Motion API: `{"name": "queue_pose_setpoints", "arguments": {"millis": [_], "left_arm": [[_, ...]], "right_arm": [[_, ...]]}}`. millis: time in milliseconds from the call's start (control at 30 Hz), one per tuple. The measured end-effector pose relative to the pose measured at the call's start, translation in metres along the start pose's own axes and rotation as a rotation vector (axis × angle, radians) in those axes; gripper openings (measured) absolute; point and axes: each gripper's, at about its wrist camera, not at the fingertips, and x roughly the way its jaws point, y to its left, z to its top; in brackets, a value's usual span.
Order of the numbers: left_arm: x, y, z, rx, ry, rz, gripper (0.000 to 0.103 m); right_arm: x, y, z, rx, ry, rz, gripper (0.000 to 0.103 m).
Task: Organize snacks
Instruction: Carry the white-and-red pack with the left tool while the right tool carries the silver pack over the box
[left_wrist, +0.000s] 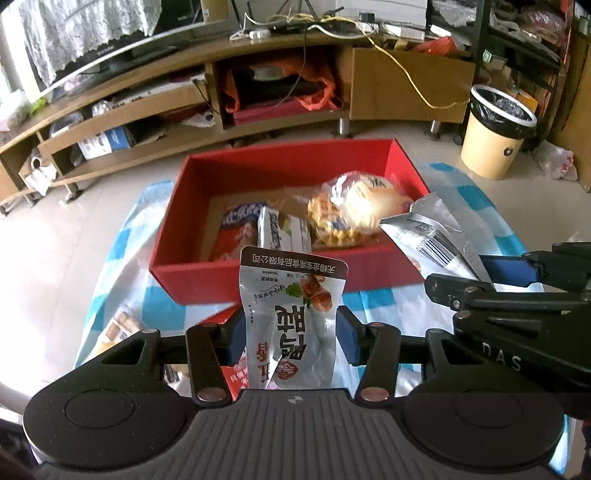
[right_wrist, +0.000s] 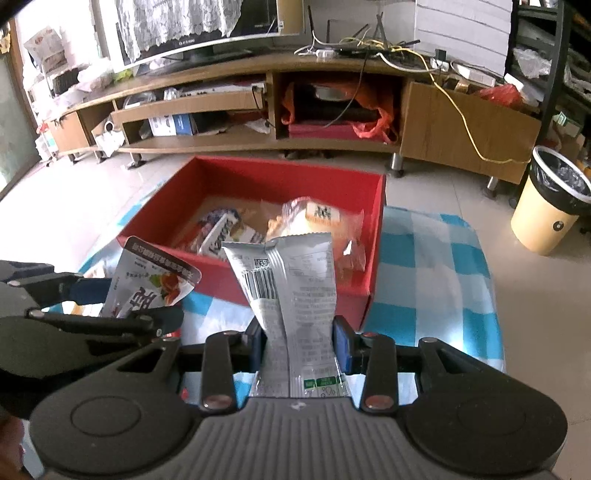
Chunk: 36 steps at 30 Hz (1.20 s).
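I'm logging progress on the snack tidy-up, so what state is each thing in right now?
Left gripper: shut on the silver pouch, held upright.
Right gripper: shut on the grey packet, held upright.
Red box: open, part filled.
Waffle pack: lying in the box.
Bun pack: lying in the box, partly over the waffle pack.
Bin: lined, lidless.

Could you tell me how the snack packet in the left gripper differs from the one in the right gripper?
The left gripper holds a packet showing its printed front: a food picture, large characters and a dark top band. The right gripper holds a packet showing its plain silver back, with a barcode, fine print and a centre seam. The left packet has rounded top corners; the right one has a straight crimped top edge. Both are silvery, clamped near the bottom, standing up before the red box.
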Motion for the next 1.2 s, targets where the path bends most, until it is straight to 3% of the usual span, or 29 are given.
{"name": "queue_pose_setpoints", "arguments": {"millis": [700,1200], "left_arm": [[0.004,0.008,0.037,-0.039,-0.081,0.041,0.058],[0.040,0.016,0.063,-0.073,-0.064,0.057,0.058]], "right_arm": [[0.002,-0.006,0.033,0.044,-0.085,-0.008,0.035],[0.032,-0.015,0.061,0.097,-0.105,-0.029,0.035]]}}
